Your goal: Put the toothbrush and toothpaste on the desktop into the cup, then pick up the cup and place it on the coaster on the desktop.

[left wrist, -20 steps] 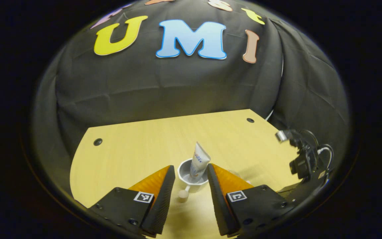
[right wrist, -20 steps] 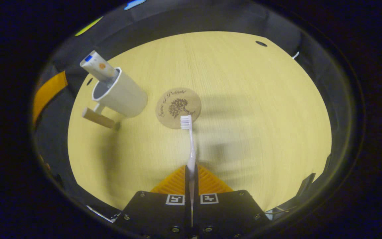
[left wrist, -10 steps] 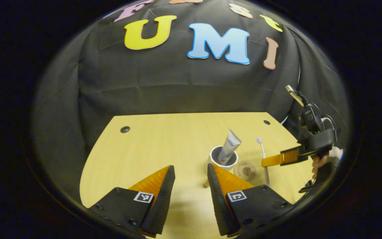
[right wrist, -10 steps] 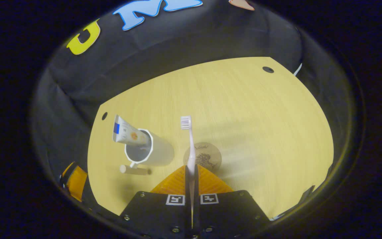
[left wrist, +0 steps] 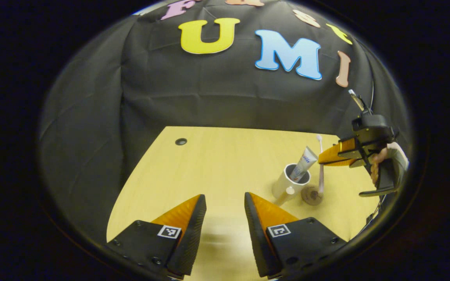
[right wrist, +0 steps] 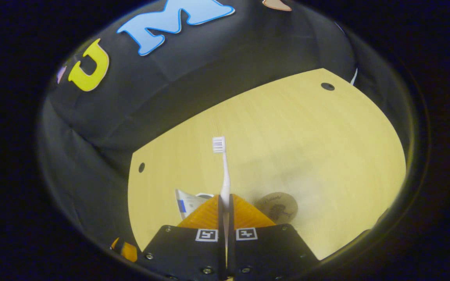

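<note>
A pale wooden desktop [left wrist: 217,164] stands in front of a black cloth wall [left wrist: 193,97]; in the left gripper view, the left gripper [left wrist: 225,203] hangs over the near part of the desktop with its two fingers set apart and nothing between them; well ahead of it and to its right stands a white cup [left wrist: 289,185] with a handle facing the camera; a toothpaste tube [left wrist: 303,164] sits inside the cup, leaning to the right with its flat end sticking out above the rim; just to the right of the cup lies a round wooden coaster [left wrist: 311,195], apart from the cup or barely beside it; the right gripper [left wrist: 328,158], held by a hand [left wrist: 381,160], hovers above the cup and coaster, clamped on a white toothbrush [left wrist: 320,164] that hangs upright, bristles at the top, its lower end near the coaster.

In the right gripper view, the right gripper [right wrist: 225,205] has both fingers pressed together on the toothbrush [right wrist: 223,168], whose bristle head points away from the camera; the toothpaste tube [right wrist: 188,203] peeks out just left of the fingers, with a sliver of the cup's rim [right wrist: 204,194] behind it; the coaster [right wrist: 277,207] lies on the desktop [right wrist: 287,132] just right of the fingers.
</note>
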The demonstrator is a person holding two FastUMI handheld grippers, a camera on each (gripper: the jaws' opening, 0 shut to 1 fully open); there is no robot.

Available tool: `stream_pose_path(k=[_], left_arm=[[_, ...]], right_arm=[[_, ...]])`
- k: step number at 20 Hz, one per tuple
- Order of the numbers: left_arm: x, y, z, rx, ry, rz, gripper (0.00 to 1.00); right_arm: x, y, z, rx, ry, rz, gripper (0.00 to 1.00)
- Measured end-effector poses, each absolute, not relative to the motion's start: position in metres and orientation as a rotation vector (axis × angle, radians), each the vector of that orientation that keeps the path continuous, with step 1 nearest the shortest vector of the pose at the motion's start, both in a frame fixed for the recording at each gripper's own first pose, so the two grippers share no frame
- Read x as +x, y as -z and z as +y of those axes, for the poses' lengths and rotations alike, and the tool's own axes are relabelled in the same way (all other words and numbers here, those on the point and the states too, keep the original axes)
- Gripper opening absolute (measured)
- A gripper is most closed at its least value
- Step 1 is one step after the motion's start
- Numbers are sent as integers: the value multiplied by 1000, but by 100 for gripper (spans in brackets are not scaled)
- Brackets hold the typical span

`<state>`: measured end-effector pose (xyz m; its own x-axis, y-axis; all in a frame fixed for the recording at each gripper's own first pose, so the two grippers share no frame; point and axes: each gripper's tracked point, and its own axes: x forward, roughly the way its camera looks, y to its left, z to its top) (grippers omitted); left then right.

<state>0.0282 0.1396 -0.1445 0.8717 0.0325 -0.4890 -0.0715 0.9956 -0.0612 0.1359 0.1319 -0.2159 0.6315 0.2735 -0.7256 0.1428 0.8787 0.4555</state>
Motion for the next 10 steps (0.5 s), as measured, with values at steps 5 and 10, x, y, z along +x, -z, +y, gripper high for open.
stream_pose_path(k=[5,10], left_arm=[[16,144,162,-101,-107,514,67],[7,144,170,-113,-130,524,67]], right_arm=[[161,207,137,575,-34,839,2],[167,218,144,515,-13,776,2]])
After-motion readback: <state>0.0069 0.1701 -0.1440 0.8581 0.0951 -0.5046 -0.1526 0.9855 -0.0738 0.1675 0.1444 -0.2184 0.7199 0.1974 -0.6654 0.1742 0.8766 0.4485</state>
